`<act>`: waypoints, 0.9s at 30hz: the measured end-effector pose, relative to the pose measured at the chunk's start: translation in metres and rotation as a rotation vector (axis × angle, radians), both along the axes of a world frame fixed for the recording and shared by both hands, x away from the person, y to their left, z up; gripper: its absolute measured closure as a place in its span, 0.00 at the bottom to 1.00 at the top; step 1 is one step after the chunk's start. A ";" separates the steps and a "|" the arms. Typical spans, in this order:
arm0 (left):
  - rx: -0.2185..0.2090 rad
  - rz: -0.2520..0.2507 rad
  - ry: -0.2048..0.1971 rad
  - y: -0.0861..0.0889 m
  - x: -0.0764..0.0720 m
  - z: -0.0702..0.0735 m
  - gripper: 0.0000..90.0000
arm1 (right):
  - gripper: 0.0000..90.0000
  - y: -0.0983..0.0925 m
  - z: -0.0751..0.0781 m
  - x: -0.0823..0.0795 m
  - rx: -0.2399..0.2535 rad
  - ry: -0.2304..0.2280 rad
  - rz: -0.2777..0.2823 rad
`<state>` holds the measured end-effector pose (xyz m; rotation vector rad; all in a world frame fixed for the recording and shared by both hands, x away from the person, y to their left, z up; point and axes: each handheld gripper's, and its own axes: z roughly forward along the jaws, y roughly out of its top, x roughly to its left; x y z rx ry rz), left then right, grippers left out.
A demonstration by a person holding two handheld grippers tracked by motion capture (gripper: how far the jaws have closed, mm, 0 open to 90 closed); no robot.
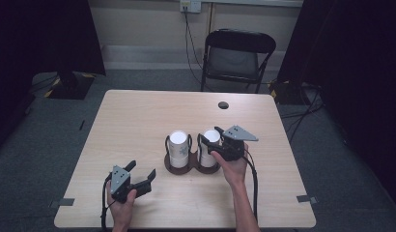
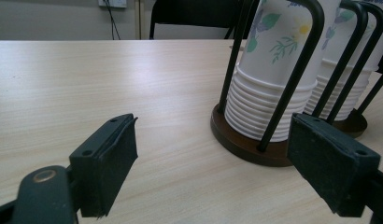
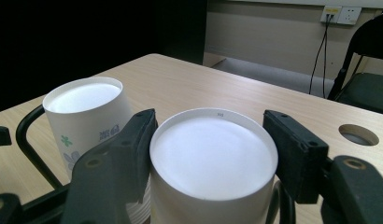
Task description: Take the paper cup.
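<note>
Two grippers were at work, and your right gripper [image 3: 210,158] had its jaws clamped on the right stack of cups [image 3: 213,172].

Its pads pressed the rim of the top cup from both sides, the stack standing upright in the right bay of the holder [image 1: 192,166] near the table's [image 1: 138,116] middle. Your left gripper [image 1: 138,175] lay near the front edge with its jaws wide apart and nothing between them; the left stack [image 2: 273,70] stood just ahead of it and to its right. Both stacks' long axes ran straight up, fenced by the holder's black loops, so I judge the coming lift had to go straight up along that axis. Your right hand [image 1: 233,169] was the nearer one, already on the cup.
</note>
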<state>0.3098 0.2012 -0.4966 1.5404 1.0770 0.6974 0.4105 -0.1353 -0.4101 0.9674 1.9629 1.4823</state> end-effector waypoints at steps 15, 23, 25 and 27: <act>0.001 0.002 0.000 0.000 0.000 0.000 0.18 | 0.40 -0.002 0.008 0.000 0.019 -0.015 -0.003; 0.006 0.015 0.005 0.000 0.000 0.000 0.18 | 0.41 -0.004 0.013 -0.001 0.030 -0.025 -0.003; 0.005 0.017 0.006 0.000 0.001 0.000 0.18 | 0.41 -0.004 0.014 -0.001 0.031 -0.028 -0.003; 0.007 0.018 0.005 0.000 0.000 0.000 0.18 | 0.41 -0.004 0.014 -0.001 0.031 -0.029 -0.004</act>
